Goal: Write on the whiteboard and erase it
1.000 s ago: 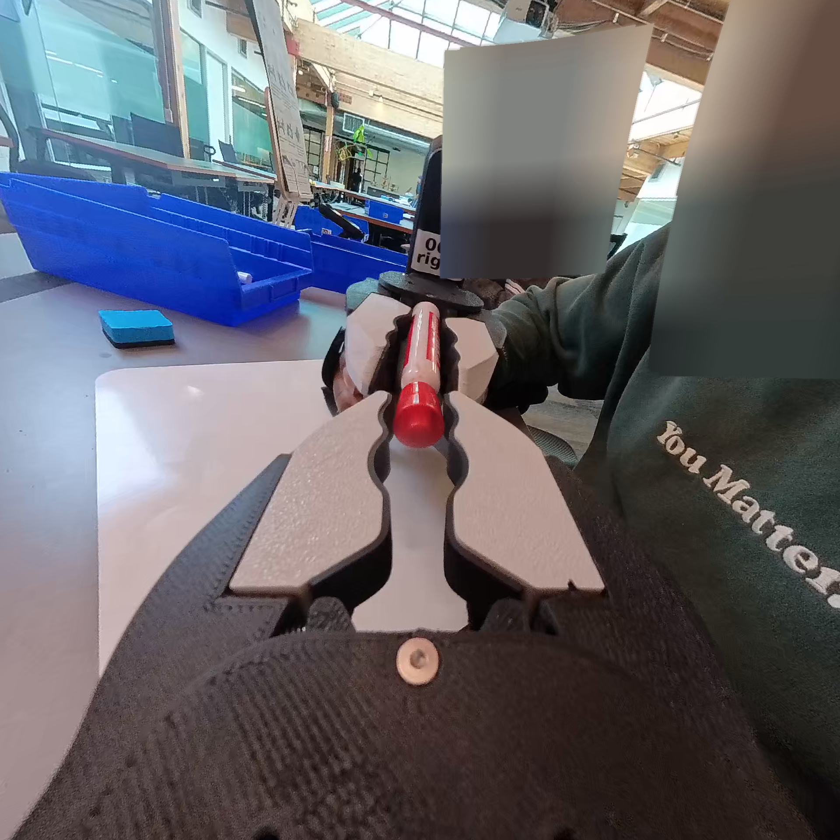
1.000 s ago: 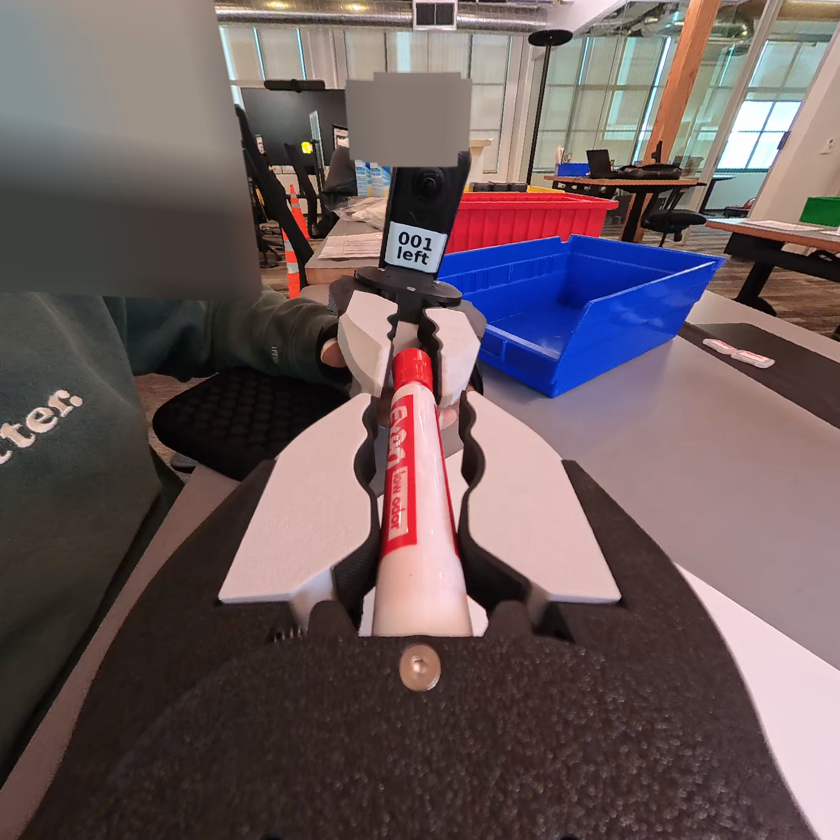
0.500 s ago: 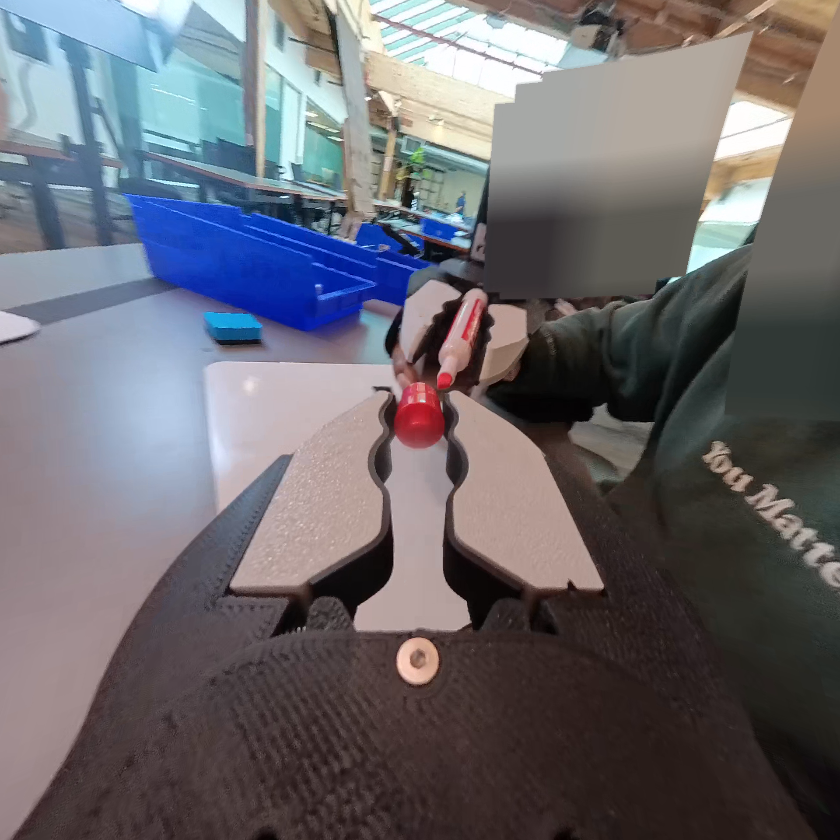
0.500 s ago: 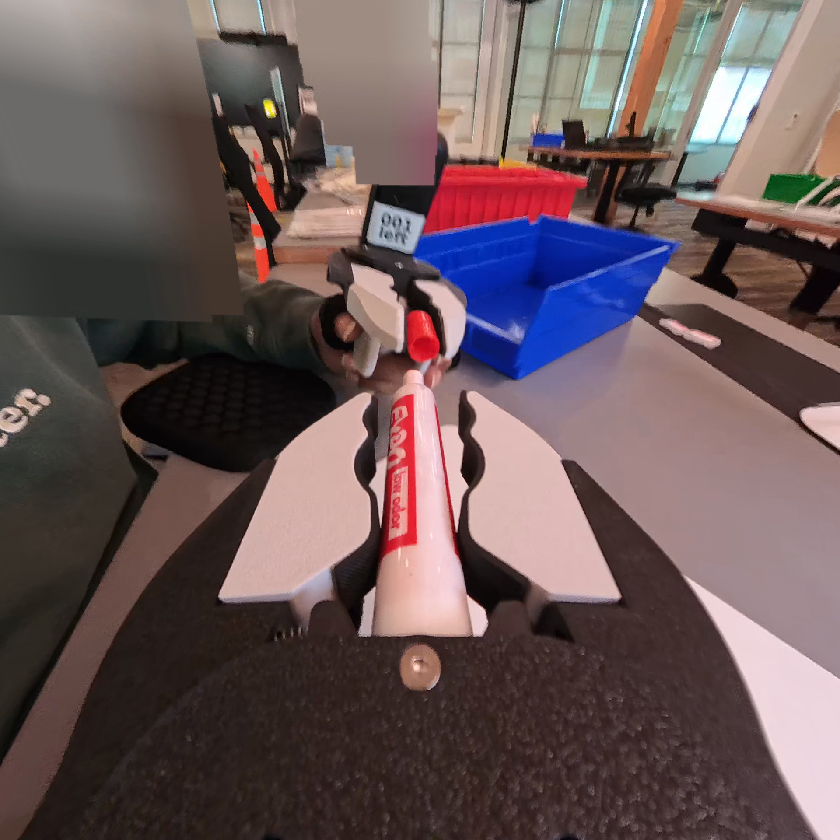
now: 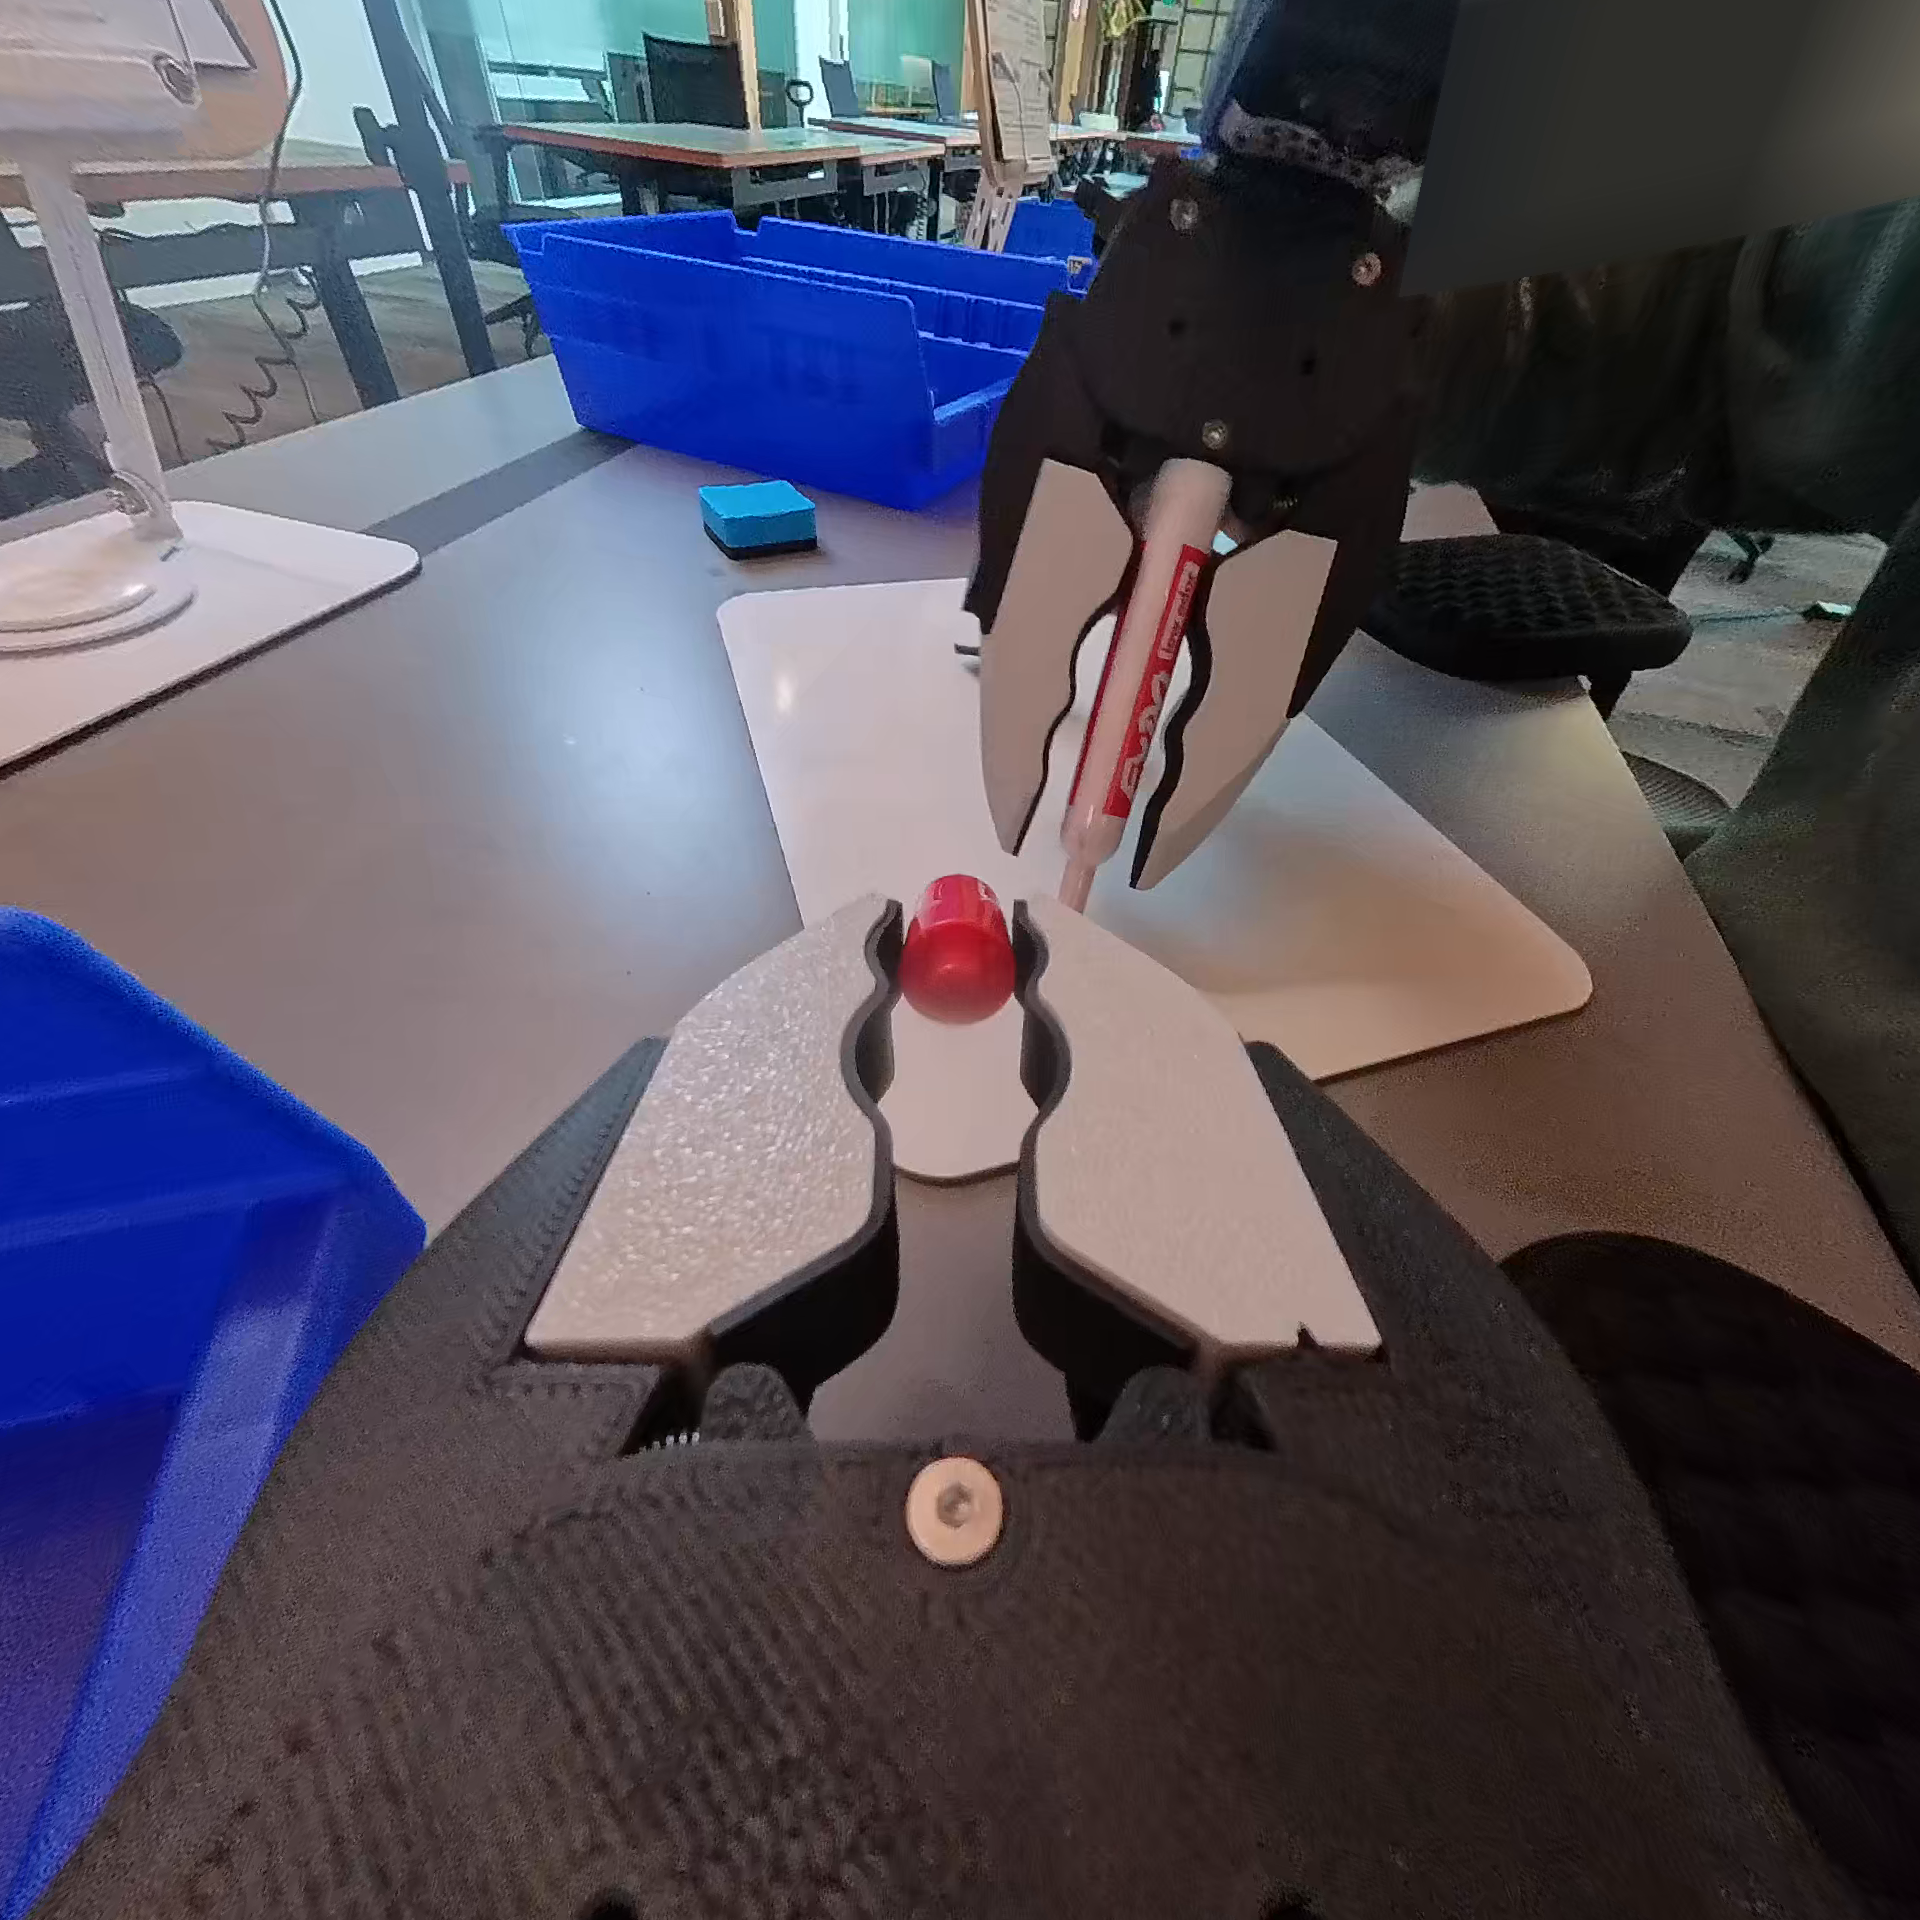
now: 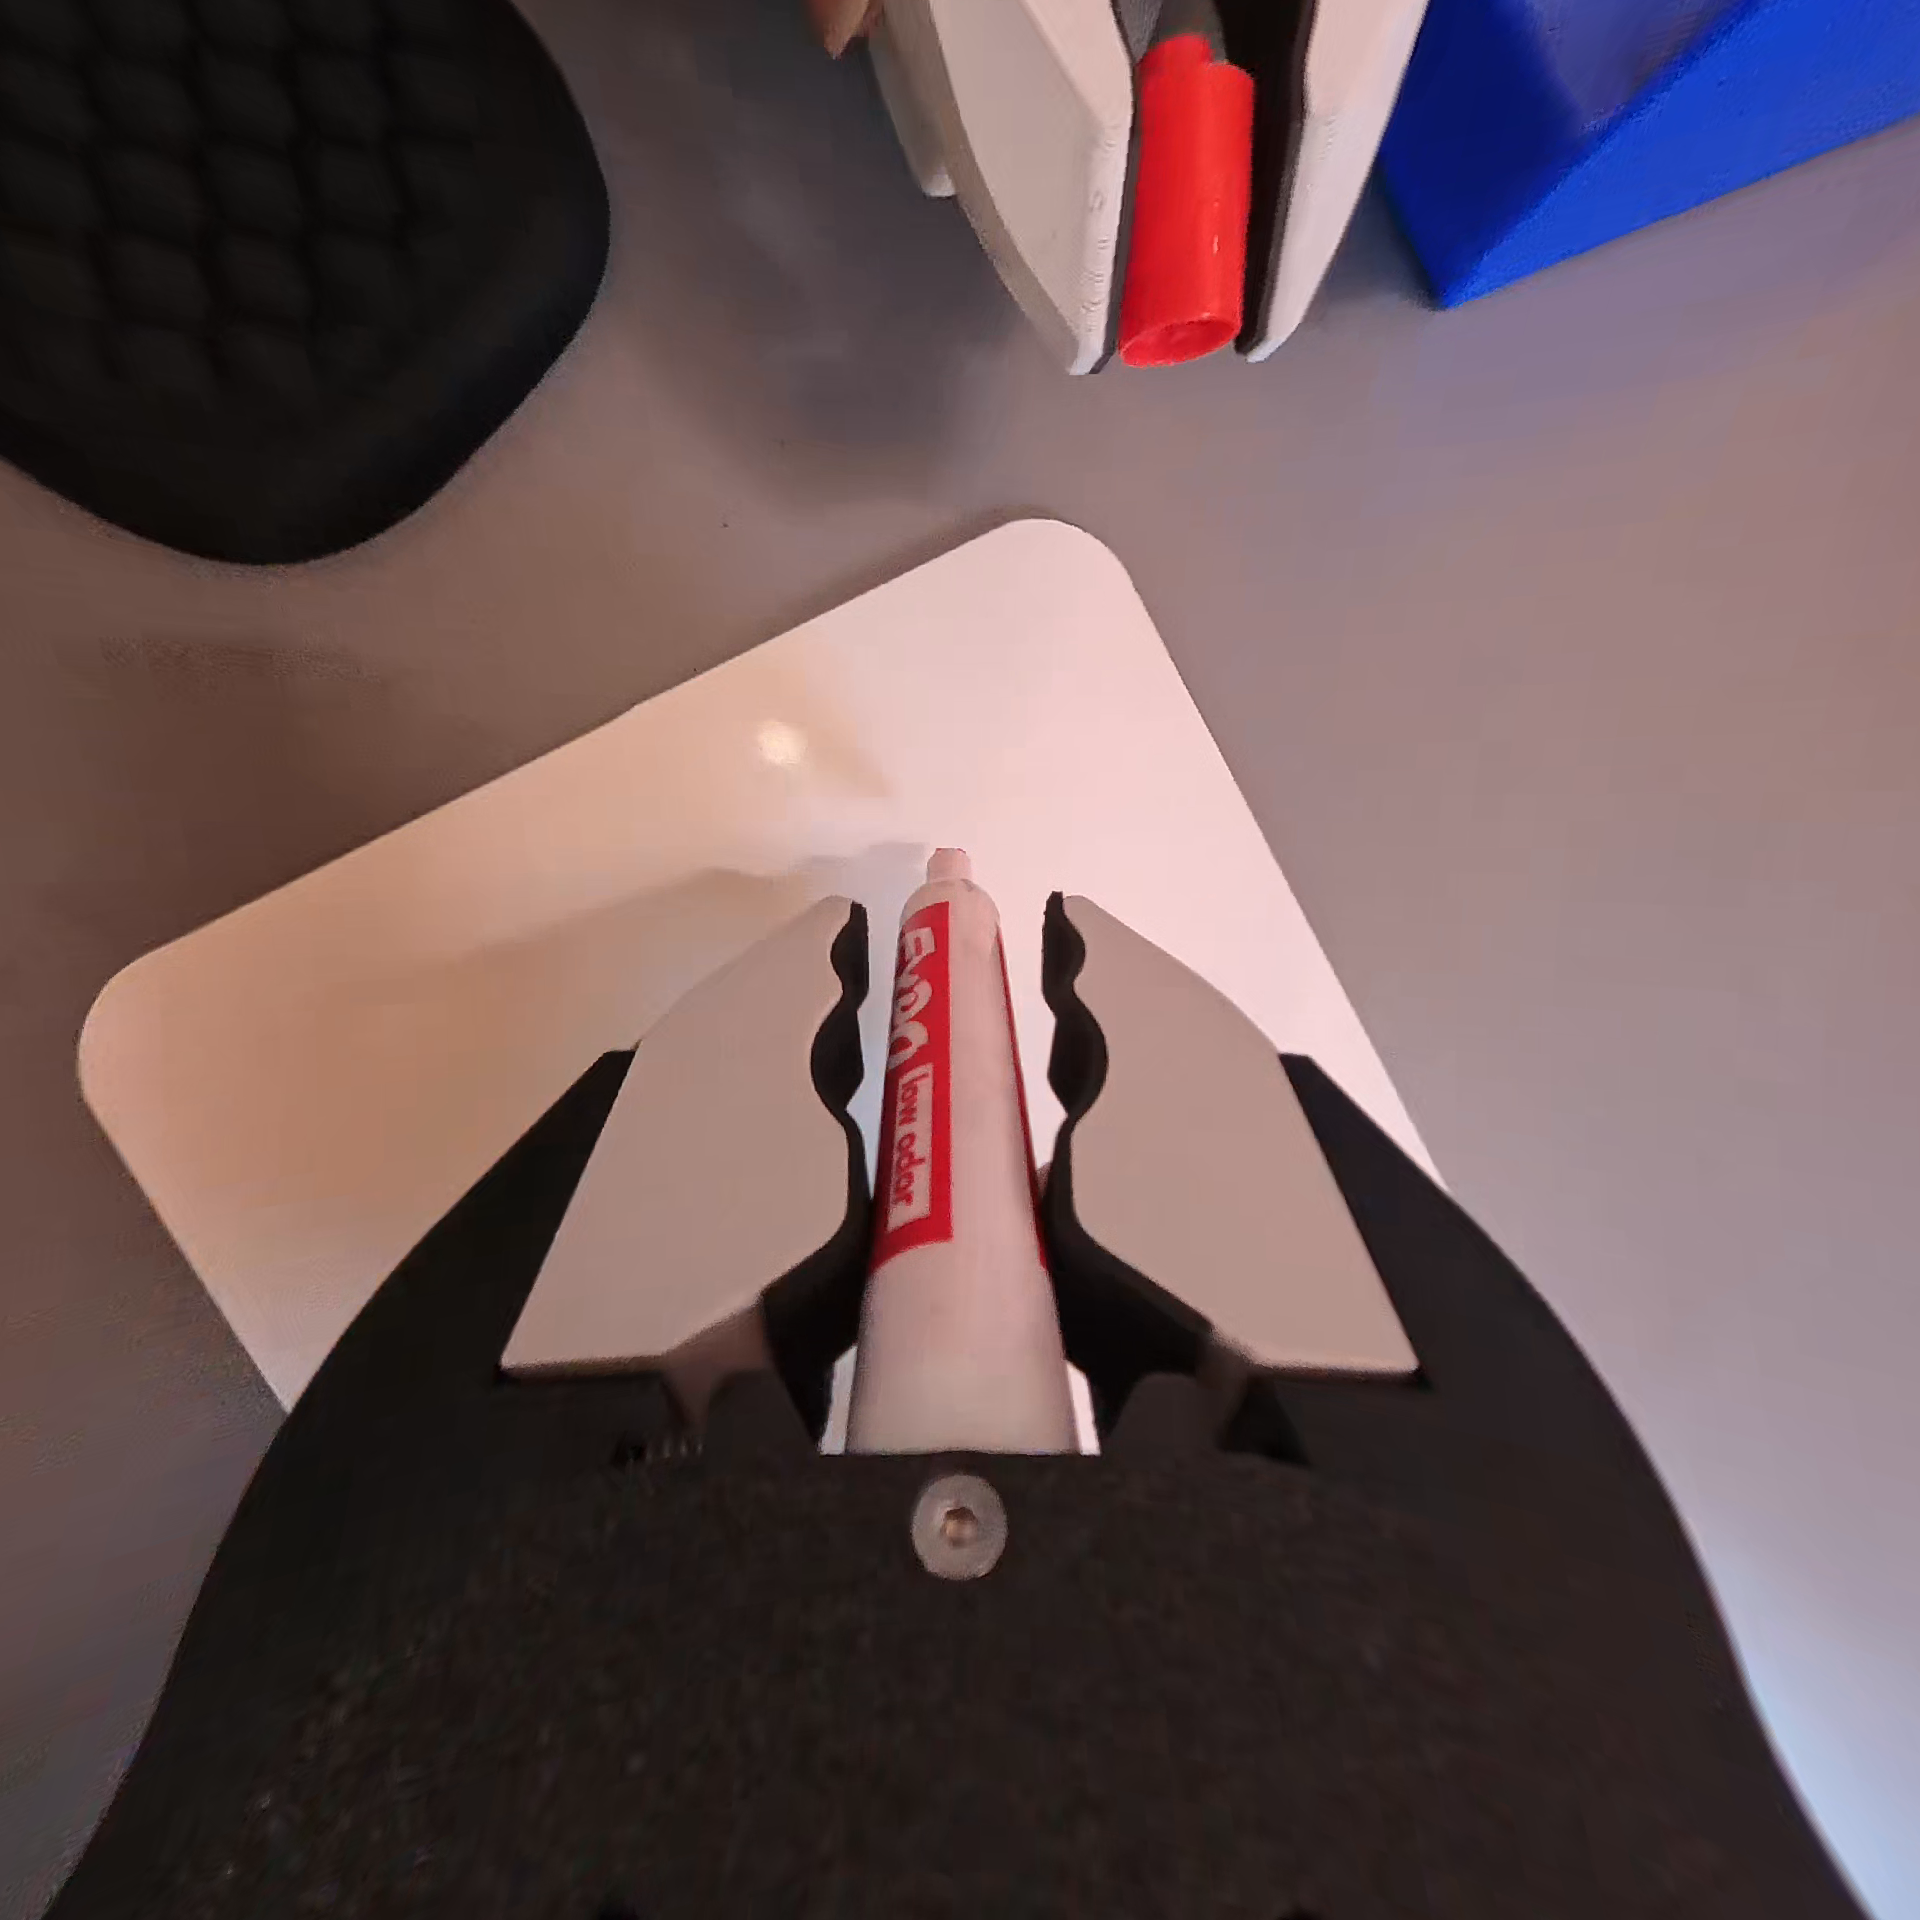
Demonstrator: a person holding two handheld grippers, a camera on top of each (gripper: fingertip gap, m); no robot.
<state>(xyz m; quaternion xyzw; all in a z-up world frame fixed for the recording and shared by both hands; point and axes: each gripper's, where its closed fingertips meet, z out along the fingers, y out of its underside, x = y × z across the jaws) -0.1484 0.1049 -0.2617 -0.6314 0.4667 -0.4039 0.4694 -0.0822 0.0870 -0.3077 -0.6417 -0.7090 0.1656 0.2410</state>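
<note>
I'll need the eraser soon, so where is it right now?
In the left wrist view, the blue eraser lies on the grey table, between the blue bin and the whiteboard's far left corner.

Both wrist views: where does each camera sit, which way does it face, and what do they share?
Left wrist view: sits on the left gripper, low, facing across the grey table; its jaws pinch the red cap; the right gripper, a green sleeve and the blue eraser also show.
Right wrist view: sits on the right gripper, looking steeply down on the whiteboard; its jaws hold the marker.
Shared: the whiteboard, marker, cap, and each other's gripper.
</note>
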